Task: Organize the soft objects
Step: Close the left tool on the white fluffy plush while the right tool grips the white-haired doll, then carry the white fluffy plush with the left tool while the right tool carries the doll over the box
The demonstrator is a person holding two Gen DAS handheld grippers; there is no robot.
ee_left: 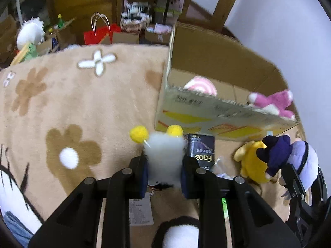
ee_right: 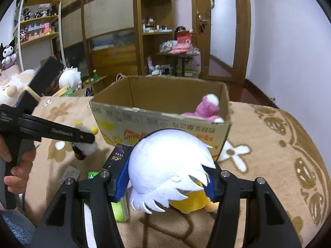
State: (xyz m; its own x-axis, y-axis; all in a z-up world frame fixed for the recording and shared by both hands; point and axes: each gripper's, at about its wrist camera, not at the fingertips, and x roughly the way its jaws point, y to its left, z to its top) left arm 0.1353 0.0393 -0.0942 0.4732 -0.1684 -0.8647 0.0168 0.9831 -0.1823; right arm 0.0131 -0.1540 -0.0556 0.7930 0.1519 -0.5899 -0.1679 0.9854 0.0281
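My left gripper (ee_left: 164,165) is shut on a white fluffy plush with yellow pom-poms (ee_left: 163,155), held above the beige rug just left of the cardboard box (ee_left: 206,111); it also shows in the right wrist view (ee_right: 86,142). My right gripper (ee_right: 167,177) is shut on a white-haired plush doll (ee_right: 165,163), in front of the box (ee_right: 165,122); the doll also shows in the left wrist view (ee_left: 298,159). A yellow plush (ee_right: 192,200) lies under it. A pink plush (ee_right: 206,107) and a pink-striped round plush (ee_left: 200,85) lie in the box.
A dark "Face" carton (ee_left: 200,148) stands against the box front. A green packet (ee_right: 120,208) and a paper tag (ee_left: 140,210) lie on the flowered rug (ee_left: 72,103). Shelves, a red bag (ee_left: 101,34) and other plush toys stand beyond the rug.
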